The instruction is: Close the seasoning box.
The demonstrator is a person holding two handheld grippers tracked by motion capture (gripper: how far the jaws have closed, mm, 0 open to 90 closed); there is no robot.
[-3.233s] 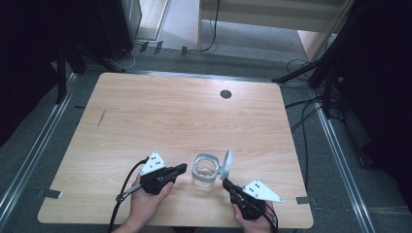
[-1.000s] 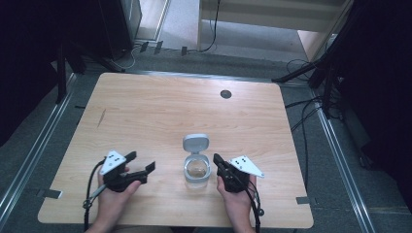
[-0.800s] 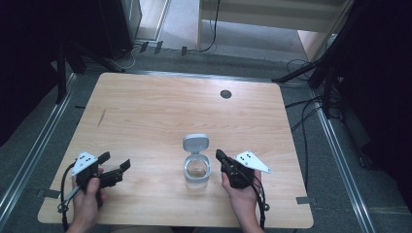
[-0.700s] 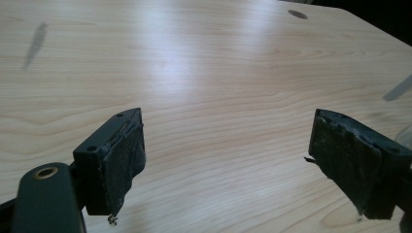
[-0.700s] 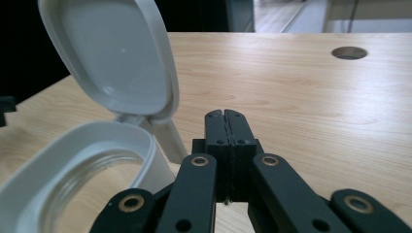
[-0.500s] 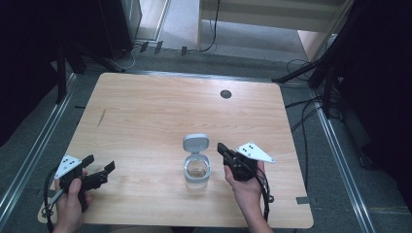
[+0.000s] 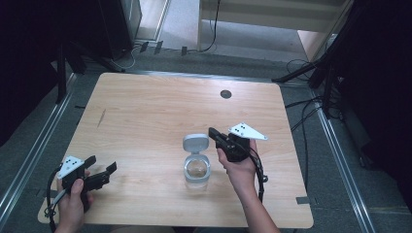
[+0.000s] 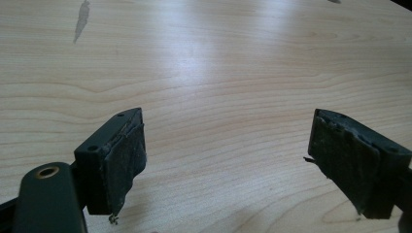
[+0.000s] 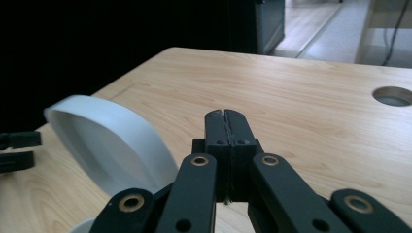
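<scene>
Both hands have drawn away from the jar [image 7: 197, 170] — right gripper [image 7: 216, 137], jaws together, just right of its lid [image 7: 195, 143]; left gripper [image 7: 101, 177], jaws apart, far left.

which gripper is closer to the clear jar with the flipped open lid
Right. The right gripper, jaws shut, sits just beside the jar, next to its raised lid. The left gripper, jaws open, is far off near the table's front left corner.

A clear jar [image 7: 197, 170] stands upright on the table, its grey lid [image 7: 196, 143] flipped open.
</scene>
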